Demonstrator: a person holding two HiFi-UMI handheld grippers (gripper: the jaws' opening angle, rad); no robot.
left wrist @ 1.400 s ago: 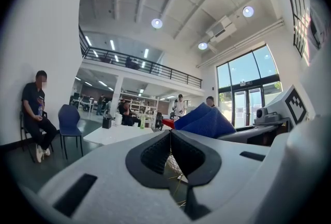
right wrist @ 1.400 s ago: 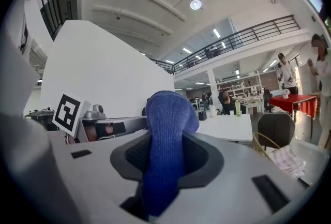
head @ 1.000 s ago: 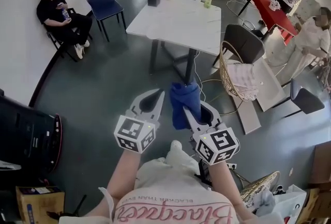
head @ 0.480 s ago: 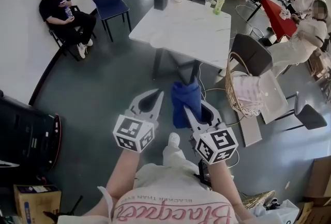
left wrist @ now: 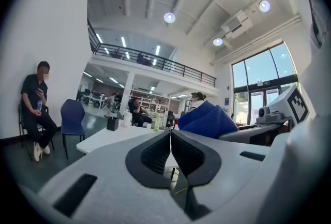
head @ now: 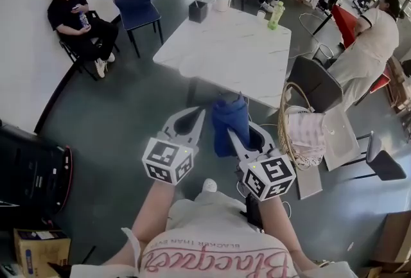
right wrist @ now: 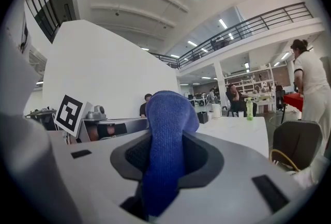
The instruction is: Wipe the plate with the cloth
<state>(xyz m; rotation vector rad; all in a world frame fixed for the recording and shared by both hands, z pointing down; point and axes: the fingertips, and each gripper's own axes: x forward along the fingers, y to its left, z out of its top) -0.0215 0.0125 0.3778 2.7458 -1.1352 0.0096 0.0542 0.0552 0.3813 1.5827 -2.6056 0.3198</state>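
The blue cloth [head: 230,120] sits at the centre of the head view, clamped between the right gripper's [head: 233,139] jaws. Its long axis runs along the jaws, and its rounded folded end points up-frame toward the white table [head: 225,45]. Just left of it, the left gripper [head: 191,119] has its jaws pressed together on nothing. The grey floor [head: 128,116] belongs to an open office hall. Pink script on the shirt [head: 212,264] at the bottom edge appears upside down and cannot be read.

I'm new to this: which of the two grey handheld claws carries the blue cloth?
The grey right gripper, clamped on the blue knitted cloth; the grey left gripper is shut with nothing between its jaws.
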